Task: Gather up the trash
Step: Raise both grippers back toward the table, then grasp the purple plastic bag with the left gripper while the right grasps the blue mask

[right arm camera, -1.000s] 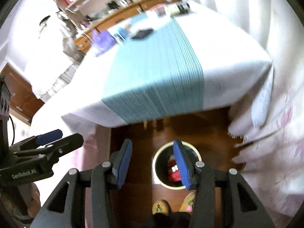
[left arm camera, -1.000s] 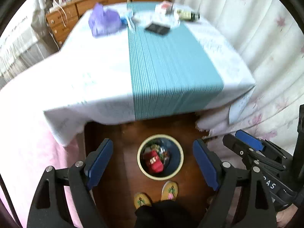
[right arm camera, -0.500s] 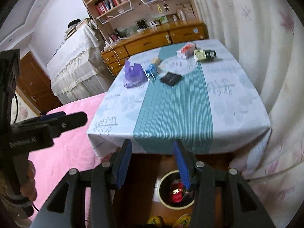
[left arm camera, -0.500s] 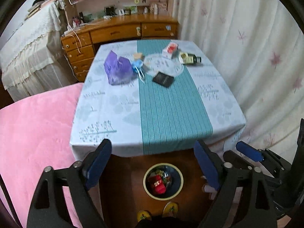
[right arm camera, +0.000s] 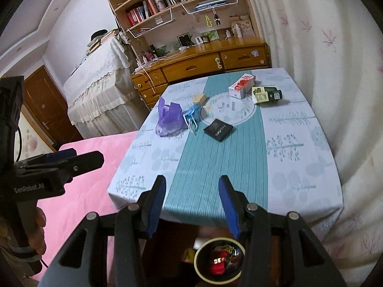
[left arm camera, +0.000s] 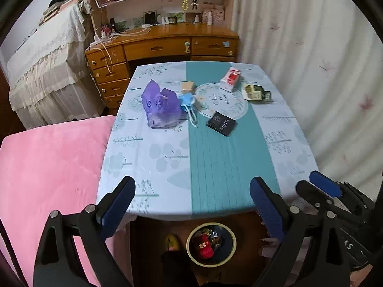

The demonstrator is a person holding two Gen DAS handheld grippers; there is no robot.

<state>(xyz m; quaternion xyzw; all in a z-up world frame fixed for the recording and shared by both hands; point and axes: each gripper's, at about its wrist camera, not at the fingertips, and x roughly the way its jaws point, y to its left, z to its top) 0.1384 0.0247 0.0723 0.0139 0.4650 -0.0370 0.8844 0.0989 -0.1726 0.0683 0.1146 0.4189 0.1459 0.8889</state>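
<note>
On the floor under the table's near edge stands a round bin point(left arm camera: 231, 235) with a red wrapper and other trash inside; the right wrist view has the bin point(right arm camera: 198, 259) too. At the far end of the table point(left arm camera: 155, 157) lie a purple plastic bag point(left arm camera: 161, 107), a blue face mask point(left arm camera: 188, 101), a black packet point(left arm camera: 221, 123), a red-and-white box point(left arm camera: 230, 79), a green-and-cream box point(left arm camera: 255, 92) and a small tan box point(left arm camera: 188, 86). My left gripper point(left arm camera: 191, 191) hangs wide open above the near edge. My right gripper point(right arm camera: 192, 184) is half open. Both are empty.
A pink bed cover point(left arm camera: 47, 167) lies left of the table, and a pale curtain point(left arm camera: 323, 71) hangs close on its right. Behind stand a wooden desk with drawers point(left arm camera: 162, 47) and a lace-covered piece of furniture point(left arm camera: 47, 71). A slipper point(left arm camera: 171, 241) lies beside the bin.
Both grippers have risen from low over the bin to above the table's near edge and tilted up, bringing the whole tabletop into view. The left jaws spread a little wider.
</note>
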